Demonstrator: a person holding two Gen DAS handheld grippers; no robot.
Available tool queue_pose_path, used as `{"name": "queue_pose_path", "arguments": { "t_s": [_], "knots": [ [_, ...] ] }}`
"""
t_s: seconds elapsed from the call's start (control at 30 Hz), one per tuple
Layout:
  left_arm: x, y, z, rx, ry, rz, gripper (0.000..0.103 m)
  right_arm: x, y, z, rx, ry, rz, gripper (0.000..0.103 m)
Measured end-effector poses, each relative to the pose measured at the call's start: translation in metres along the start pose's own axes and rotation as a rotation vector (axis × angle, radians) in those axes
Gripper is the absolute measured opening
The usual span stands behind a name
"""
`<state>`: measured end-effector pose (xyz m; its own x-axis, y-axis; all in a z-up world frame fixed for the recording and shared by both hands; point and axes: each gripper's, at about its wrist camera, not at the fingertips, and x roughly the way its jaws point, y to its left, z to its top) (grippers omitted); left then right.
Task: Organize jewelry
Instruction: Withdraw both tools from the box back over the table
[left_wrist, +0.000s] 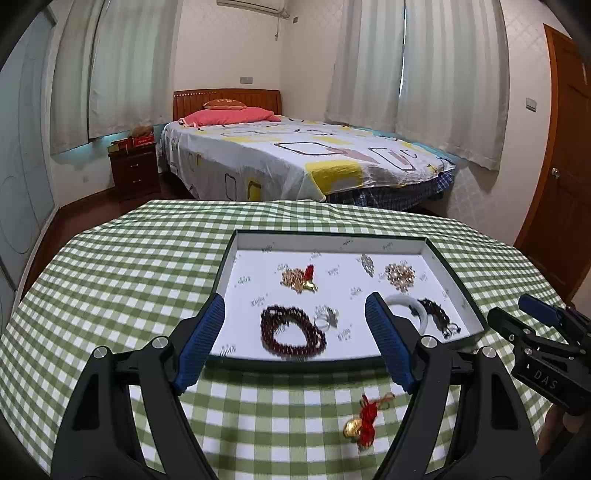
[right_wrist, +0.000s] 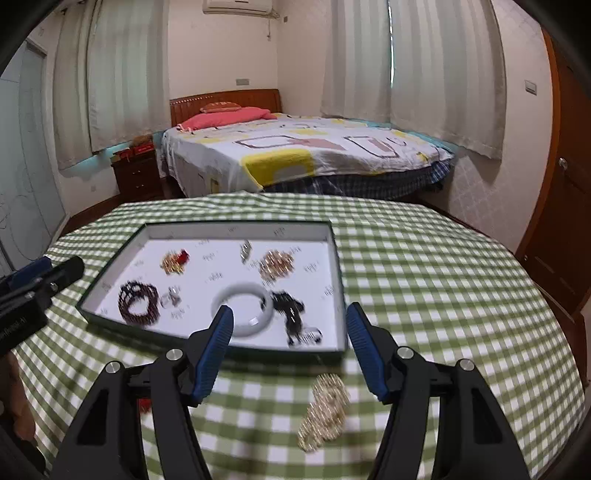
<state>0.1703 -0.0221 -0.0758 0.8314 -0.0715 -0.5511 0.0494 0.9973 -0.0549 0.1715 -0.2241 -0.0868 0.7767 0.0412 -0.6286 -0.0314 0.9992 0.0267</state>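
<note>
A shallow dark-rimmed tray (left_wrist: 291, 365) with a white floor lies on the checked tablecloth; it also shows in the right wrist view (right_wrist: 210, 338). It holds a dark red bead bracelet (left_wrist: 291, 332), a white bangle (right_wrist: 243, 306), a black bead string (right_wrist: 291, 306), gold pieces (left_wrist: 399, 275) and small silver pieces. My left gripper (left_wrist: 297, 310) is open and empty above the tray's near edge. A gold charm on red cord (left_wrist: 364, 417) lies on the cloth below it. My right gripper (right_wrist: 290, 319) is open and empty. A gold chain (right_wrist: 325, 410) lies on the cloth between its fingers.
The round table wears a green and white checked cloth (left_wrist: 129, 266). The right gripper's body (left_wrist: 546, 347) shows at the right of the left wrist view. A bed (left_wrist: 295, 158), a nightstand (left_wrist: 135, 171) and a wooden door (left_wrist: 565, 177) stand behind the table.
</note>
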Motion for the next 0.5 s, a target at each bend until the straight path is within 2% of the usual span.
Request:
{"name": "queue_pose_path", "arguments": {
  "t_s": [0.27,0.5],
  "knots": [
    [-0.001,0.0,-0.033,0.01,0.053,0.009,0.076,0.003,-0.015,-0.04,0.025,0.069,-0.029,0.062],
    [0.006,-0.001,-0.048,0.018,0.091,0.01,0.076,0.017,-0.022,-0.055,0.046,0.109,-0.035,0.062]
  ]
}}
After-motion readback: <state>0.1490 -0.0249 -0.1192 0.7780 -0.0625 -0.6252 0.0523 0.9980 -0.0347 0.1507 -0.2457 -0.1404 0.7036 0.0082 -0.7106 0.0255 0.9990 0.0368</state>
